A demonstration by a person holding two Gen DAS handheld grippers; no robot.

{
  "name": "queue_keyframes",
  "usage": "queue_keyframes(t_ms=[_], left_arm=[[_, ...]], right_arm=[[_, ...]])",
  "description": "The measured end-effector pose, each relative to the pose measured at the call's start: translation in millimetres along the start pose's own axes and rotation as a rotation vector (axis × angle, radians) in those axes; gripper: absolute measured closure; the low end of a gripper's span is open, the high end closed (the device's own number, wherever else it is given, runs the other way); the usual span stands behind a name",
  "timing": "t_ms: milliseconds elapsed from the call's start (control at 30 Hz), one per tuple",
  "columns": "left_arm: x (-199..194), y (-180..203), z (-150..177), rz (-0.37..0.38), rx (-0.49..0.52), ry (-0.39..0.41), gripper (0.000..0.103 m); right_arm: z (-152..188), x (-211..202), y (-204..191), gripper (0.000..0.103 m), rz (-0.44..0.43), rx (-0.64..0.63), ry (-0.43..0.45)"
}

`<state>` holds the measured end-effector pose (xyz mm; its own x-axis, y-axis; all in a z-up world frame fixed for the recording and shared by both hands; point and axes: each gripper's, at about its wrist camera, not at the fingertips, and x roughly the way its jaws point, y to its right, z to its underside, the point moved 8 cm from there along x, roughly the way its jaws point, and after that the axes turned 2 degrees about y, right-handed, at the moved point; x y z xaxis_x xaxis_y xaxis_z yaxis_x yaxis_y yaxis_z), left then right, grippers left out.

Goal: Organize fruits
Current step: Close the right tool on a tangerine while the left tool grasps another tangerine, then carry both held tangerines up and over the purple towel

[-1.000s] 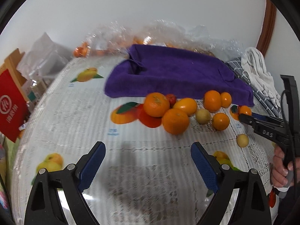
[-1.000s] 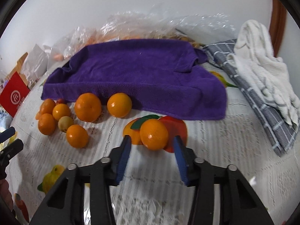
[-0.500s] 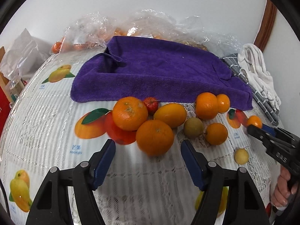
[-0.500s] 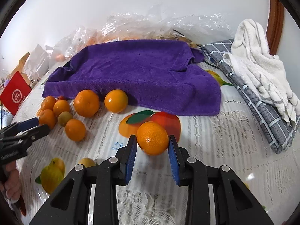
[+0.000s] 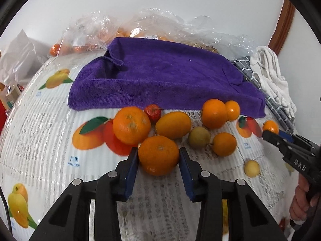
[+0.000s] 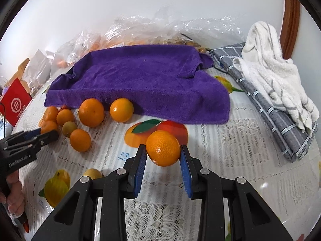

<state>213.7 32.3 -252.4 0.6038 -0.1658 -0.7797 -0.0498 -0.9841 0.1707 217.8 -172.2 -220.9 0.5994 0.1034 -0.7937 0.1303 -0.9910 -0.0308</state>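
Both grippers have an orange right now. The left gripper [image 5: 158, 160] has just been closing and its blue pads now sit against both sides of a big orange [image 5: 158, 155] at the near edge of the fruit pile, on the table [image 5: 40, 140] in front of the purple towel [image 5: 160, 76]. The right gripper [image 6: 163, 157] is clamped on a smaller orange [image 6: 163, 148], which looks raised just clear of the cloth.

Tip for the left: lift straight up and slowly, because 2 neighbouring fruits touch that orange and will likely roll.

Readable stuff: "mango" in blue on the tablecloth print [image 5: 73, 164], a white round logo on the red bag [image 6: 16, 103], and lettering on each gripper body that I can't quite read.
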Motion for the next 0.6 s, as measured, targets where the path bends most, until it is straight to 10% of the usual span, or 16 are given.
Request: queue_keyframes(t_ms=[600], left_arm=[[-60,-5,-91,-0.022,-0.019,0.137,0.065]], right_arm=[[-86,-34,8,0.07,0.003,0.037,0.126]])
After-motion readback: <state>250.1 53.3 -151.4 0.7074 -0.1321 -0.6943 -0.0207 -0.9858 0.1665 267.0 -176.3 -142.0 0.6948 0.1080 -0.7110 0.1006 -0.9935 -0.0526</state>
